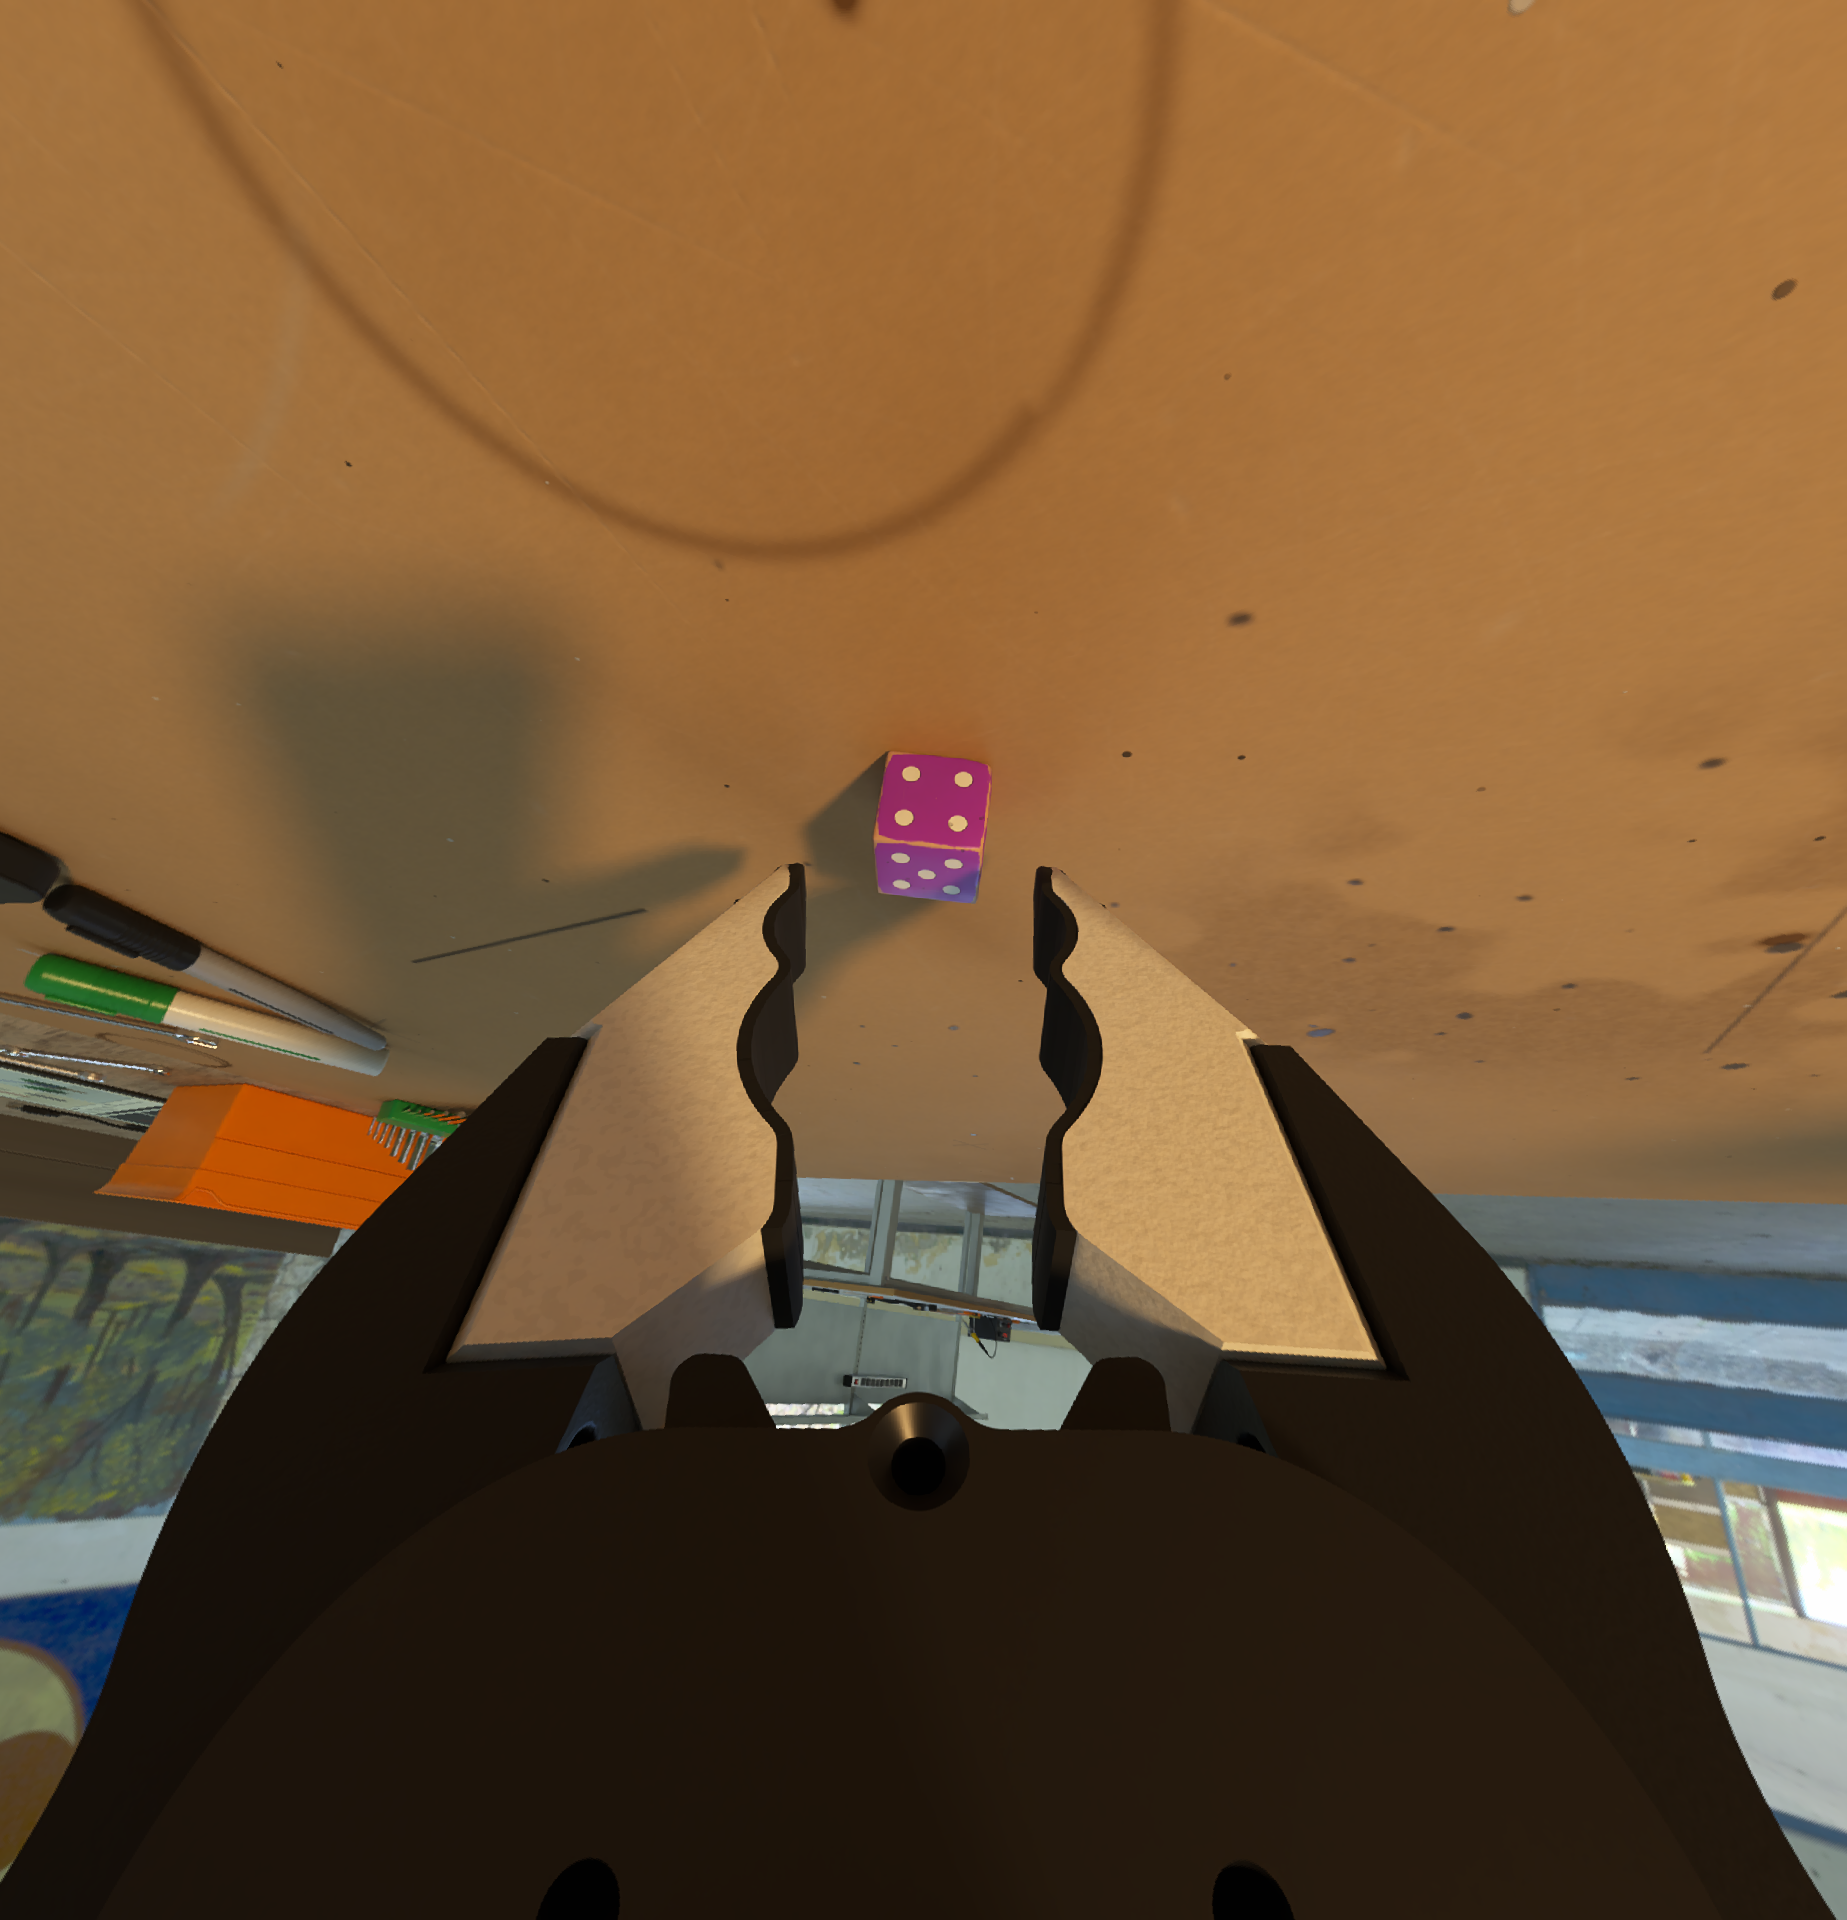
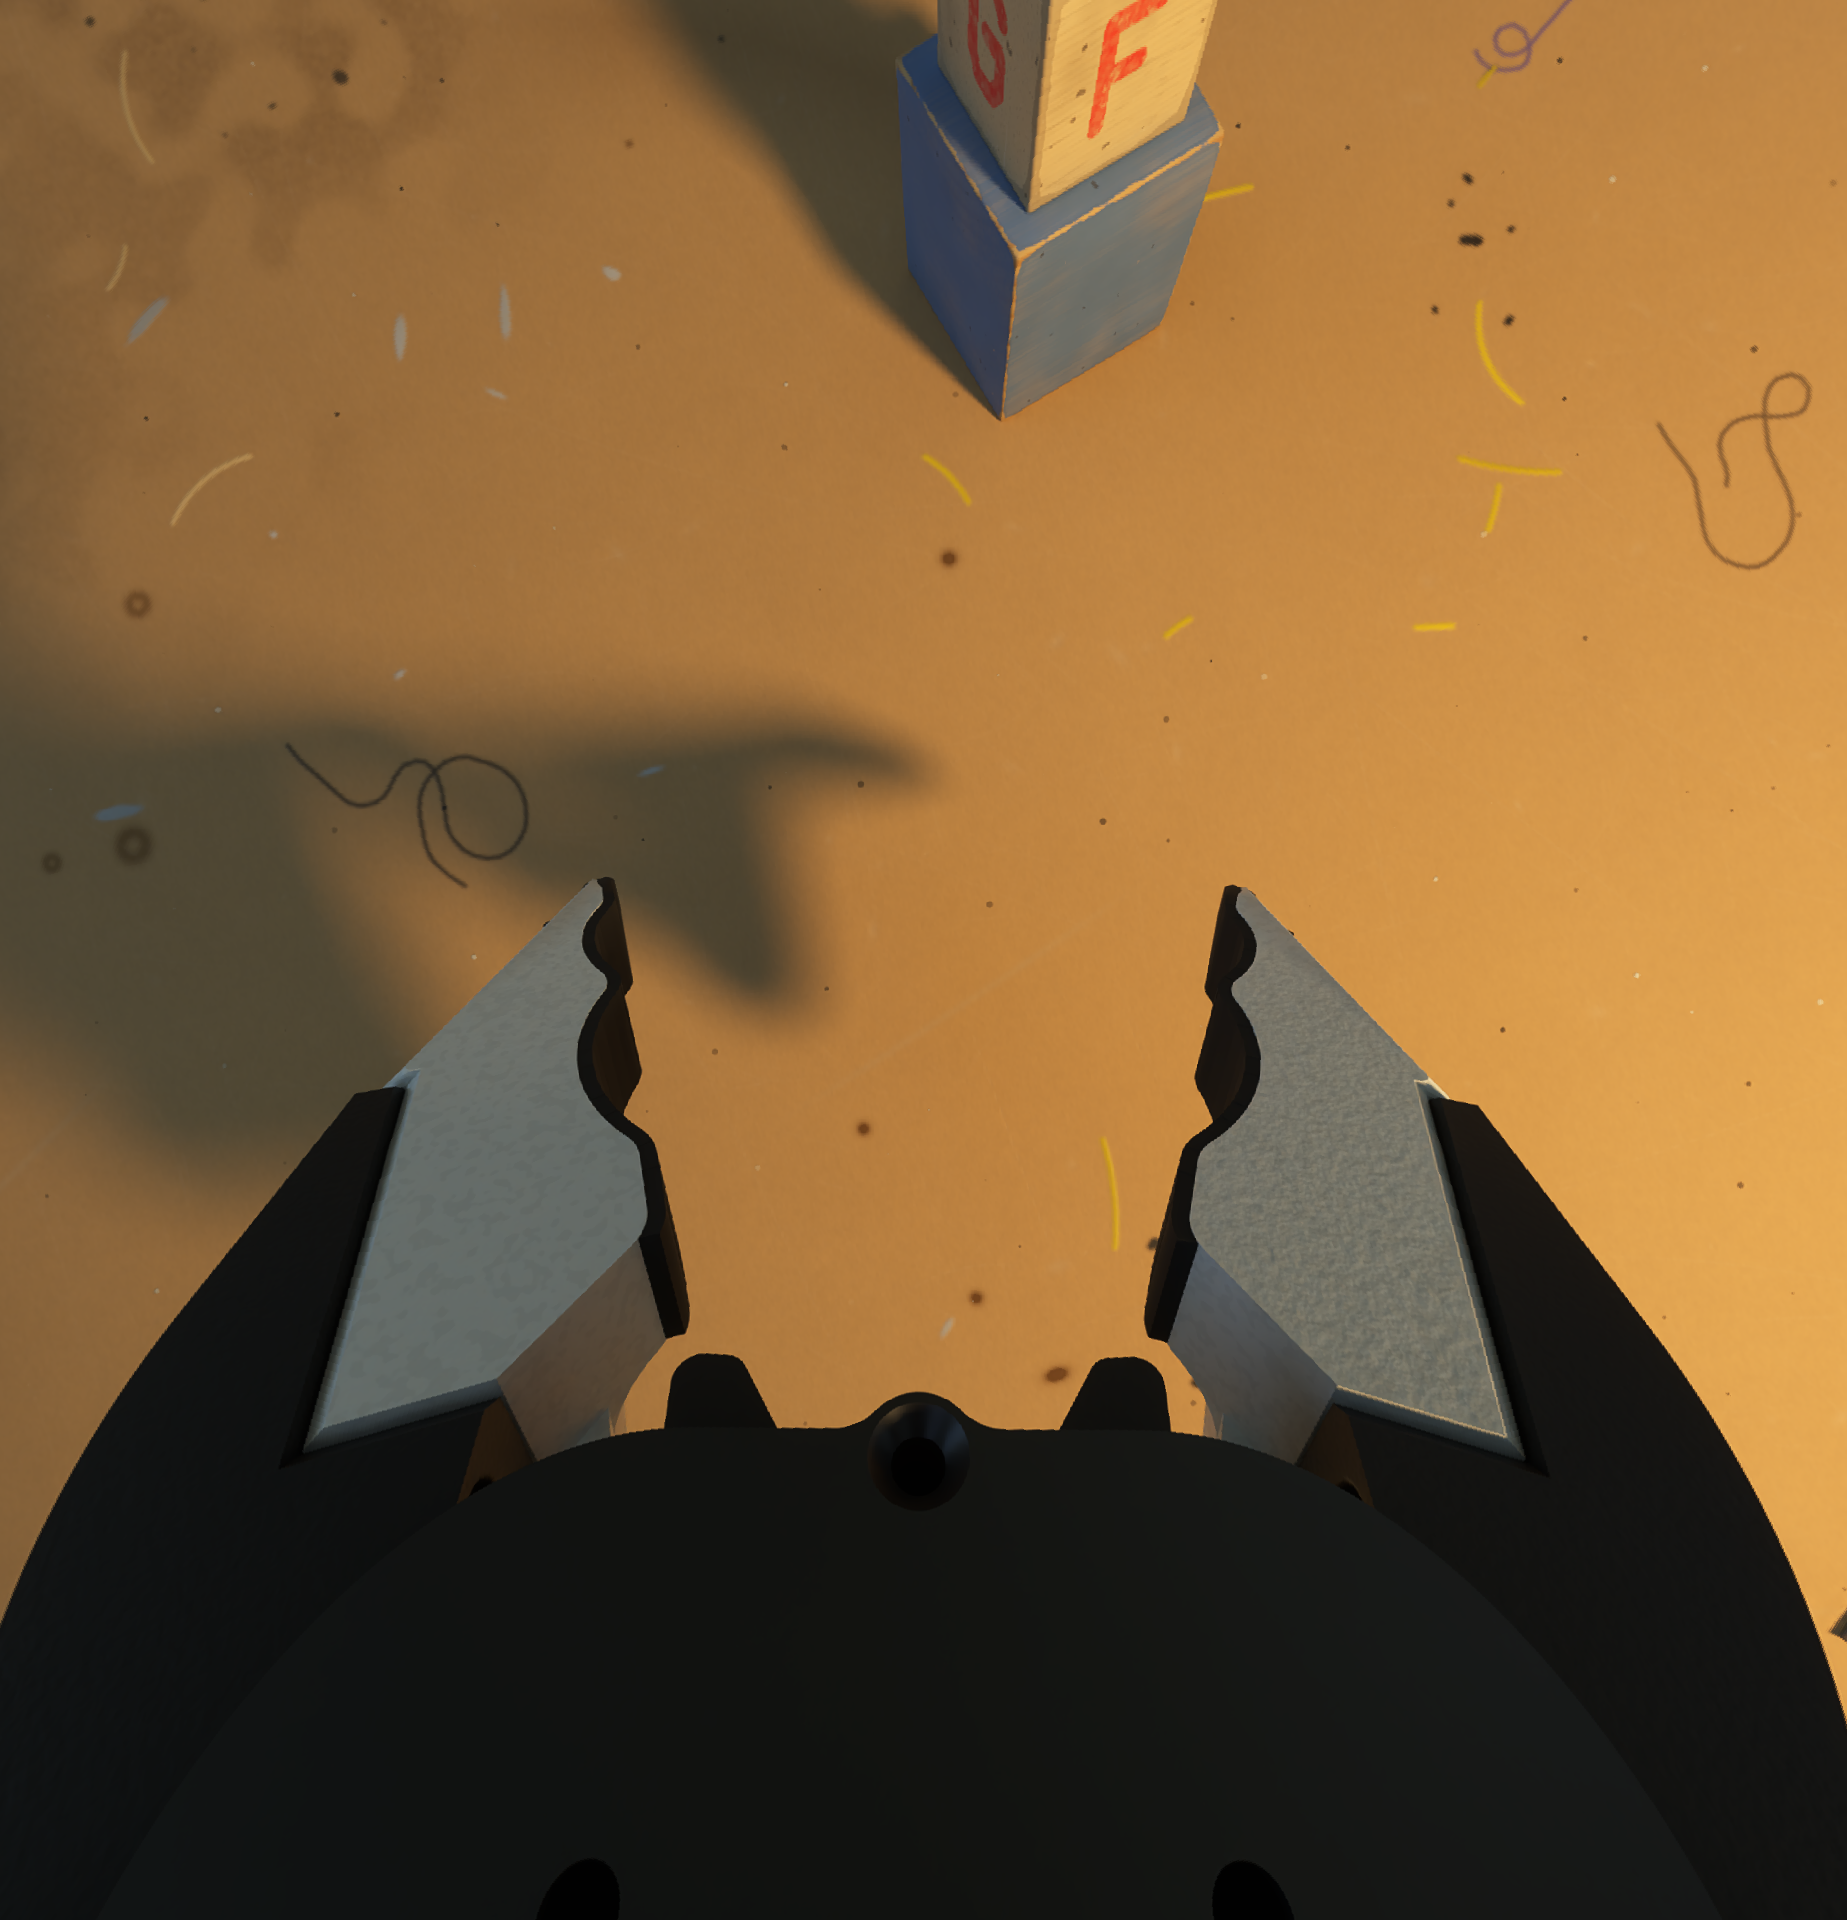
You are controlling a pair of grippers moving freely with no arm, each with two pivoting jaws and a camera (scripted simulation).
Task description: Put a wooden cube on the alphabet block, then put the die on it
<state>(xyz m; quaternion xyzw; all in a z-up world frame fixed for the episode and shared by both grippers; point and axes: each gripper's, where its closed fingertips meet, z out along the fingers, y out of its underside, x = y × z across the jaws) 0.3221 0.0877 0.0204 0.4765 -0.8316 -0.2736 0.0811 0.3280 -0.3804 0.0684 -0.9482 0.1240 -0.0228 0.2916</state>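
Left wrist view: die [image 1: 931,826] just past spread jaws, untouched; right jaws spread too, empty.

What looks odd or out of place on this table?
The stack seems reversed: the alphabet block sits on the blue wooden cube, turned askew to it. The die rests alone, just beyond the open left gripper.

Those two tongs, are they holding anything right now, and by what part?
Nothing is held. The left tongs are open just short of the pink-and-purple dotted die; the right tongs are open over bare brown tabletop.
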